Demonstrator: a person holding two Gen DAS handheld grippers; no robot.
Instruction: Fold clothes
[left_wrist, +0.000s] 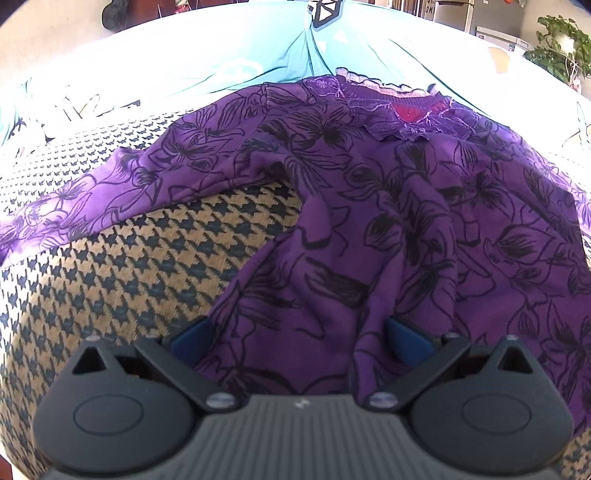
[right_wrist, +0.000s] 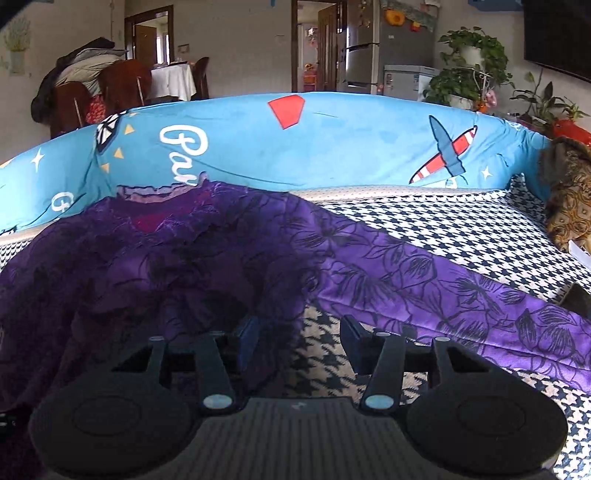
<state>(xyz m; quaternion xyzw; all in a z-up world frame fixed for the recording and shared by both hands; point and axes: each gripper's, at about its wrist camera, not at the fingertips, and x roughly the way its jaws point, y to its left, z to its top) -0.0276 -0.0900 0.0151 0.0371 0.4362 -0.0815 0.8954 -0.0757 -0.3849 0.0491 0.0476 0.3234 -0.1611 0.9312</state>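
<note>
A purple top (left_wrist: 388, 206) printed with black flowers lies spread on the houndstooth sofa cover (left_wrist: 129, 266), its lace collar (left_wrist: 373, 92) at the far side. My left gripper (left_wrist: 299, 338) is over the body of the top. Its blue pads (left_wrist: 192, 339) stand wide apart, with bunched cloth lying between them and no pinch on it. In the right wrist view the same top (right_wrist: 184, 266) fills the left, and one sleeve (right_wrist: 461, 295) runs out to the right. My right gripper (right_wrist: 299, 332) is open at the top's edge, with mostly sofa cover between its fingers.
A blue cover printed with a plane and letters (right_wrist: 332, 140) drapes the sofa back behind the top. A brown patterned cloth (right_wrist: 569, 199) is heaped at the sofa's right end. Behind the sofa are wooden chairs (right_wrist: 110, 88), a fridge (right_wrist: 373, 44) and potted plants (right_wrist: 469, 59).
</note>
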